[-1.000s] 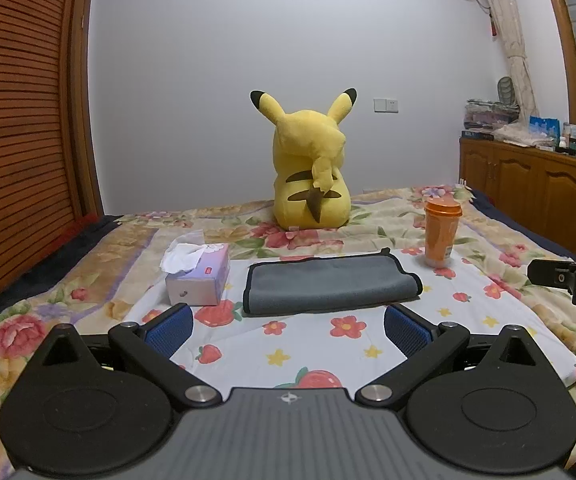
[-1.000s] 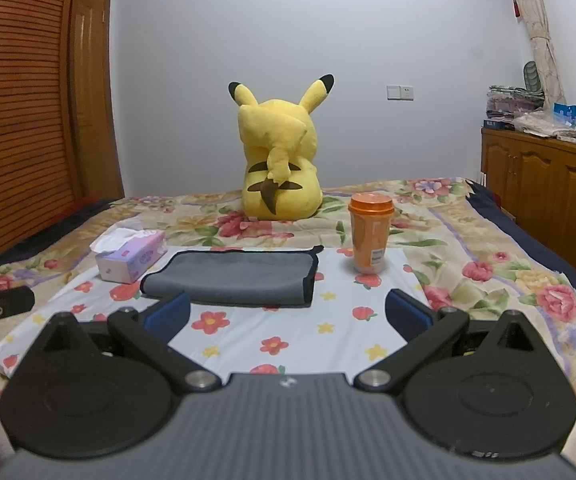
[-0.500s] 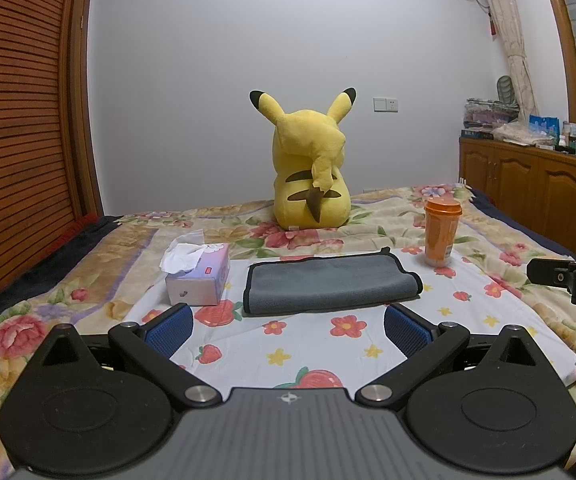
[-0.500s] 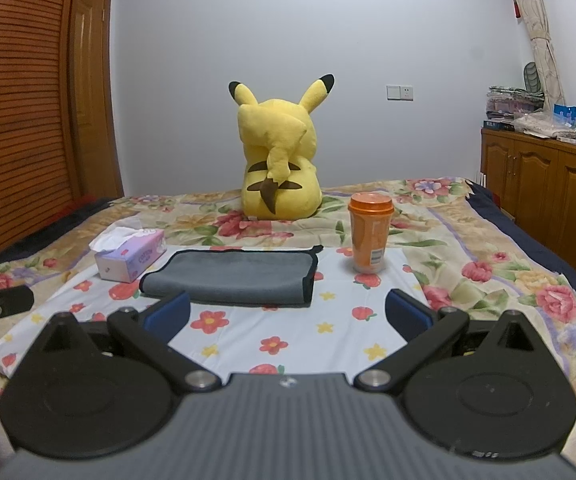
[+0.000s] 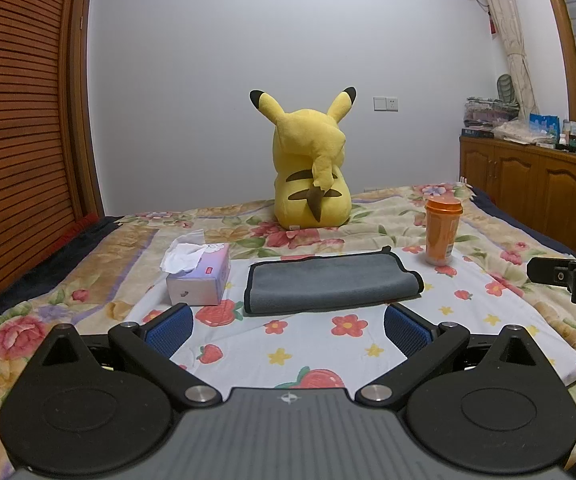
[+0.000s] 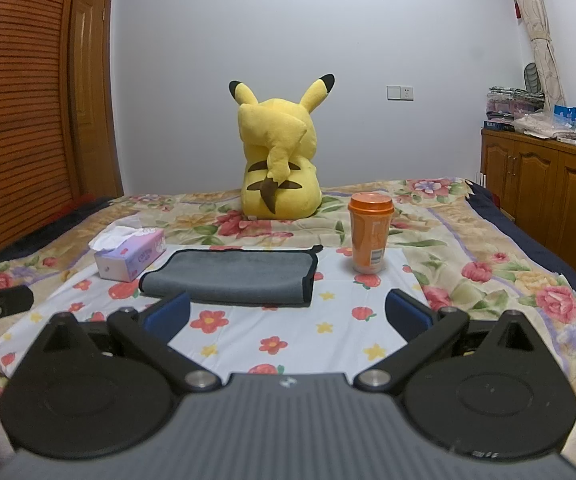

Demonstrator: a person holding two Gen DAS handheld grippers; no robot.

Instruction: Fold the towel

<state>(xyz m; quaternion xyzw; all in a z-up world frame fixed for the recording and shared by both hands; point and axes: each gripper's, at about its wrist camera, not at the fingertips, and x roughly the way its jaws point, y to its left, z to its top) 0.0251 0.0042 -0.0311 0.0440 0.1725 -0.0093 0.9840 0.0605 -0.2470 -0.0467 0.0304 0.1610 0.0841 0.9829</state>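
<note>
Two grippers hovered low over the flowered sheet [image 5: 319, 344], jaws spread wide and holding nothing: left gripper [image 5: 288, 326], right gripper [image 6: 288, 312]. Grey towel [image 5: 329, 282] lay flat, already doubled over, just ahead of both, untouched. Tissue box [image 5: 202, 280] sat left of it, orange cup [image 5: 443, 230] right.

The towel [image 5: 329, 282] is grey with a black edge. It lies on a white cloth [image 5: 327, 344] with red flowers and yellow stars. The cup [image 6: 369, 232] is orange, the plush toy [image 5: 309, 176] yellow with brown stripes, the tissue box [image 5: 202, 280] purple. The gripper pads [image 6: 168, 310] are blue.
</note>
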